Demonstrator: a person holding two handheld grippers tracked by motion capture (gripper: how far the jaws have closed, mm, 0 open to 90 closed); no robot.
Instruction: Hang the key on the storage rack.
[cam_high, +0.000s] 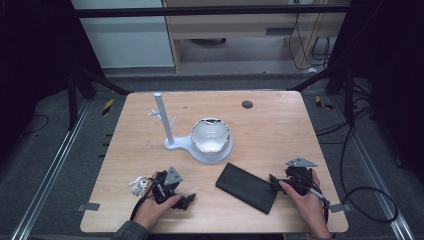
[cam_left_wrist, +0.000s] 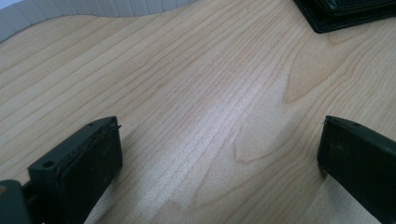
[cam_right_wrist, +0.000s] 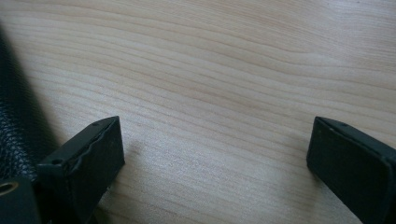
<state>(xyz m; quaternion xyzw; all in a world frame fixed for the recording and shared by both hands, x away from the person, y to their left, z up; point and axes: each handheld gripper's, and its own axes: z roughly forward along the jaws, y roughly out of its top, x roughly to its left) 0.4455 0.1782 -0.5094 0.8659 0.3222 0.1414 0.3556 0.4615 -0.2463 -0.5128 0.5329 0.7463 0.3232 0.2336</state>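
Nothing is grasped yet: our left gripper (cam_high: 186, 201) and right gripper (cam_high: 274, 181) rest on the desk (cam_high: 280, 125), jaws wide open, flanking the black case (cam_high: 247, 187) at six o'clock.

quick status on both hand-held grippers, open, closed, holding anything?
Left hand-held gripper: open, bare table between the jaws, nothing held.
Right hand-held gripper: open, nothing held; black case lies just beside one jaw.
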